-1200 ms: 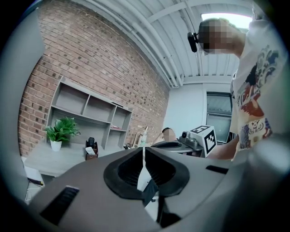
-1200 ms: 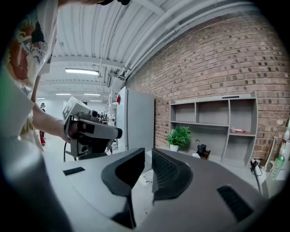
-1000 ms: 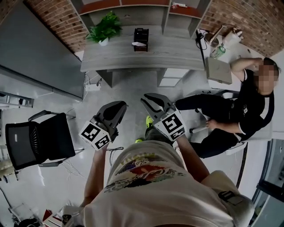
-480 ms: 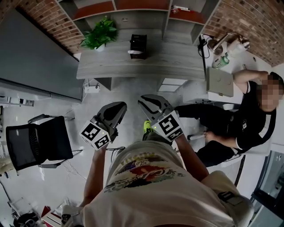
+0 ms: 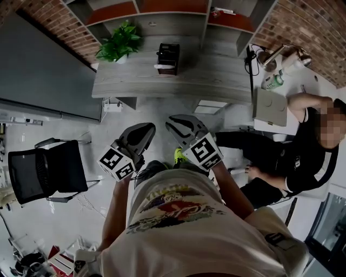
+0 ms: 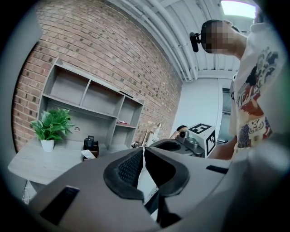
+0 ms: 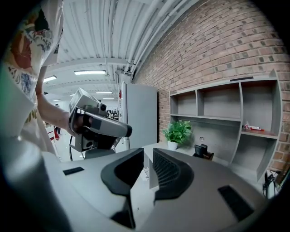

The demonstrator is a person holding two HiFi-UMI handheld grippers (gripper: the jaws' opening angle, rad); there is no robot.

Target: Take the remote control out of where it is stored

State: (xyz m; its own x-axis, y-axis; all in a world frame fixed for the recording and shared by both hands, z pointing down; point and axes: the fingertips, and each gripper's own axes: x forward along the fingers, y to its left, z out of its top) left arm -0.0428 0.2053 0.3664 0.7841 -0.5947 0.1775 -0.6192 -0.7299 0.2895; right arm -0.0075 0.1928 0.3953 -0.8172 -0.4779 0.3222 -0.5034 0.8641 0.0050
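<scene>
A black desk holder (image 5: 168, 55) stands on the grey desk (image 5: 216, 76) against the brick wall, far ahead of both grippers. It also shows in the left gripper view (image 6: 90, 146) and the right gripper view (image 7: 202, 151). Dark slim things stick up out of the holder and a pale object (image 5: 160, 66) lies at its front; I cannot tell which is the remote. My left gripper (image 5: 146, 129) (image 6: 144, 152) is held over the floor, its jaws together and empty. Beside it my right gripper (image 5: 175, 121) (image 7: 148, 156) has a narrow gap between its jaws with nothing in it.
A potted plant (image 5: 118, 43) sits at the desk's left end, with wall shelves (image 5: 162, 11) above. A seated person (image 5: 303, 151) is at the right by a side table (image 5: 270, 100). A black chair (image 5: 46, 170) stands at the left and a grey cabinet (image 5: 43, 70) beyond it.
The desk and holder have drawn nearer as the person walks forward. Both grippers are carried along side by side, their jaws unchanged.
</scene>
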